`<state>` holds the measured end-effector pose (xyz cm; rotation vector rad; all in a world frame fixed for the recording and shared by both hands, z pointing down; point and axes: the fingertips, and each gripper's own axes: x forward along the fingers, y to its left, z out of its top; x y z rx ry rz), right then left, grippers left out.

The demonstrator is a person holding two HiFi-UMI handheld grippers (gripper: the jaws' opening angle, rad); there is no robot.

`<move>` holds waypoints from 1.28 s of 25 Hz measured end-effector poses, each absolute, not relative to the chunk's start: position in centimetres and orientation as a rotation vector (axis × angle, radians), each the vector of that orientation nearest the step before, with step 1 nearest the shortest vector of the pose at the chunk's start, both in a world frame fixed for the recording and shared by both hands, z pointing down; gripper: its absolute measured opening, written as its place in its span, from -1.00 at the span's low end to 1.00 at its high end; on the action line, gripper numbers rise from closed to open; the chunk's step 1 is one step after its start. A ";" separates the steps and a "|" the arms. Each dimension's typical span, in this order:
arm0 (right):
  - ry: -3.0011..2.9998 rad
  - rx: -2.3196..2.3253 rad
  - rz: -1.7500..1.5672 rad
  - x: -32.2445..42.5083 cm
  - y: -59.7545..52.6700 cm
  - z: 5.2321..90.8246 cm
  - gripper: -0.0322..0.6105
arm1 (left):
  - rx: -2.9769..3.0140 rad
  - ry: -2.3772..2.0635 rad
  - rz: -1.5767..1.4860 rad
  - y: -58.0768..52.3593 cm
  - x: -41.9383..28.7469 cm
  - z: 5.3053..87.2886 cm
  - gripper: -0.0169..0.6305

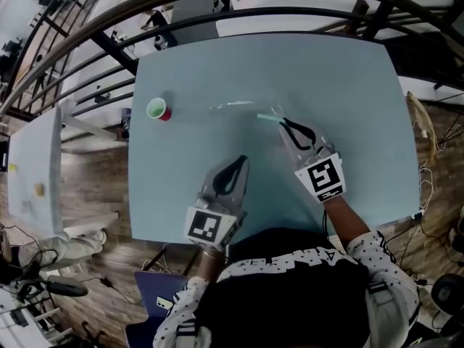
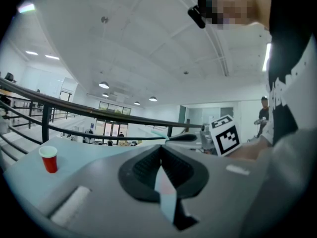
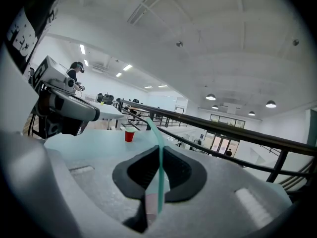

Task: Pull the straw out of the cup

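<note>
Teal plastic straw (image 1: 267,118), thin and slightly curved, is pinched in the right claw (image 1: 284,122). In the right gripper view the two dark jaws are closed on it. One end runs down between the jaws. The other rises above them and bends away to the left.

From the head view, the straw pokes out of the claw tips toward the worktop's far left, above the middle of the pale blue worktop (image 1: 348,85). It touches nothing else that can be seen. A faint glassy outline sits near its free end, too unclear to name.

A small red cup (image 1: 159,110) stands upright near the worktop's left edge, toward the far left corner. It is well apart from the straw and from both claws. Its inside looks green and no straw stands in it.

The left claw (image 1: 243,158) rests above the near edge of the worktop. Its jaws are together with nothing between them.

Judging by this, the pull itself looks done or nearly so, since the straw is gripped and clear of the red cup. The next move probably calls for carrying the straw to a bare part of the worktop, then parting the jaws to lay it down. The straw looks light and bendy, so a gentle pinch should do. It might roll once released.
</note>
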<state>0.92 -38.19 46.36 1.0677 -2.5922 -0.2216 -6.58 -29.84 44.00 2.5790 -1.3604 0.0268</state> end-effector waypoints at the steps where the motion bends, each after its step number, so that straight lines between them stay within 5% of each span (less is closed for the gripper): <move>1: -2.593 1.071 -0.225 1.0 -38.1 46.2 -0.83 | 2.582 -1.361 0.026 -29.7 -6.6 44.0 -0.98; 32: -2.658 1.151 -0.327 2.0 -34.5 40.6 -0.84 | 2.697 -1.392 0.006 -26.6 -6.6 42.1 -0.98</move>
